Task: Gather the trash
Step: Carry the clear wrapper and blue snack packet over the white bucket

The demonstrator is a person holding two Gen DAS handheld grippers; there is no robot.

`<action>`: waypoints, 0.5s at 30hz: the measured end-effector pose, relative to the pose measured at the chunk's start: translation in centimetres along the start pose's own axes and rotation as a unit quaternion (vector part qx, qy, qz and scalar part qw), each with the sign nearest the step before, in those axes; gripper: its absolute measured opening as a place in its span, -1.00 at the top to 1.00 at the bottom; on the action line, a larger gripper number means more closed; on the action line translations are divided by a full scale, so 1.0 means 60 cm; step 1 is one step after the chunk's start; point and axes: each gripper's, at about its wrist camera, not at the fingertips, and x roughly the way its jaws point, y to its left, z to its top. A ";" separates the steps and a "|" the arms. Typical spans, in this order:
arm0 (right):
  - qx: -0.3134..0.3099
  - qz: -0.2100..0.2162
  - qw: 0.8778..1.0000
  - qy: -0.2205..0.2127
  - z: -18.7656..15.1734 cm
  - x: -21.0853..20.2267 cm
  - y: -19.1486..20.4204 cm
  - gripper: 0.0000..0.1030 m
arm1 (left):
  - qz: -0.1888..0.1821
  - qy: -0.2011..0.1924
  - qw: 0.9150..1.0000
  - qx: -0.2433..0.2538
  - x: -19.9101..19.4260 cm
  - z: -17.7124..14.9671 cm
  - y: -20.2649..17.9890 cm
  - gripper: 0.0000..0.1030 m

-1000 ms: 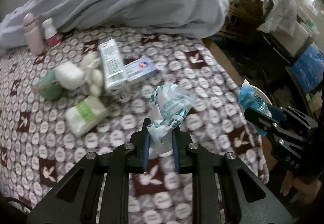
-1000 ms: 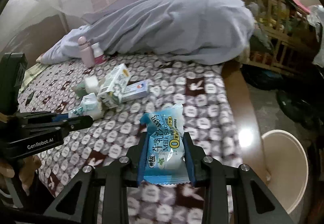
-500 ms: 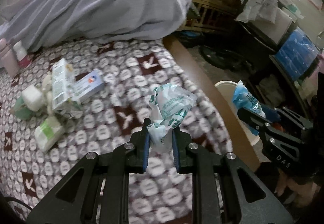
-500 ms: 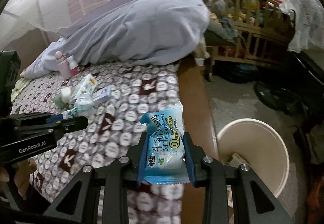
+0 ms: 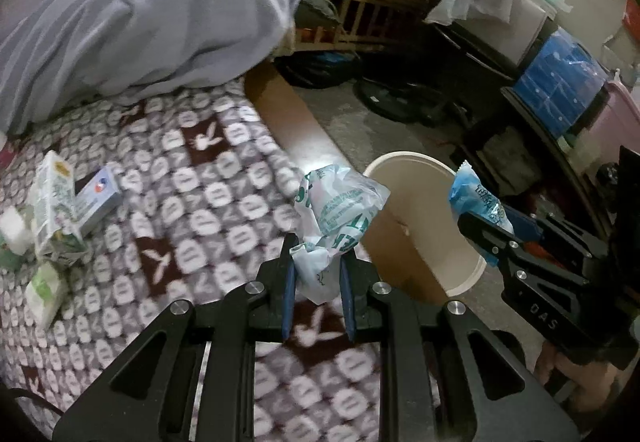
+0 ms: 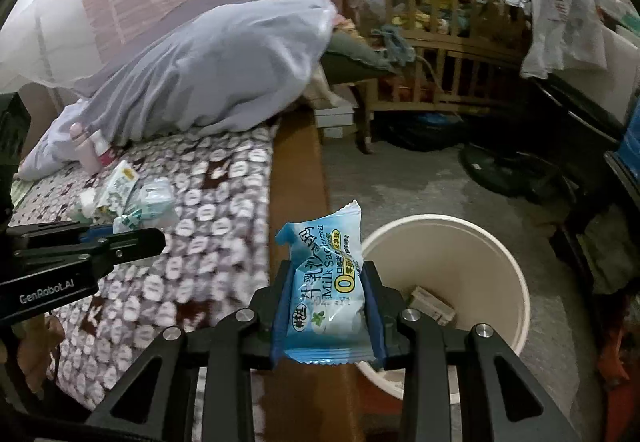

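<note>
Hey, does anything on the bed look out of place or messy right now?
Yes. A green and white carton lies tipped over among a small box, tissue packs and wrappers, loose on the patterned bedspread rather than in the bin beside the bed. The left gripper holds a crumpled wrapper.

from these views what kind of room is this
Most likely a lived-in, cluttered bedroom: a bed with a rabbit-logo patterned blanket and a rumpled grey duvet, a wooden crib beside it, and a cream waste bin on the floor.
</note>
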 end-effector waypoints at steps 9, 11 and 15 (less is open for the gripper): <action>0.029 -0.027 0.999 0.005 -0.017 -0.008 -0.063 0.38 | -0.019 0.006 0.999 0.025 0.019 0.009 -0.048 0.68; 0.036 -0.032 0.999 0.007 -0.023 -0.009 -0.076 0.38 | -0.023 0.009 0.999 0.030 0.024 0.011 -0.057 0.68; 0.049 -0.040 0.998 0.014 -0.036 -0.009 -0.102 0.38 | -0.031 0.012 0.999 0.034 0.034 0.017 -0.071 0.68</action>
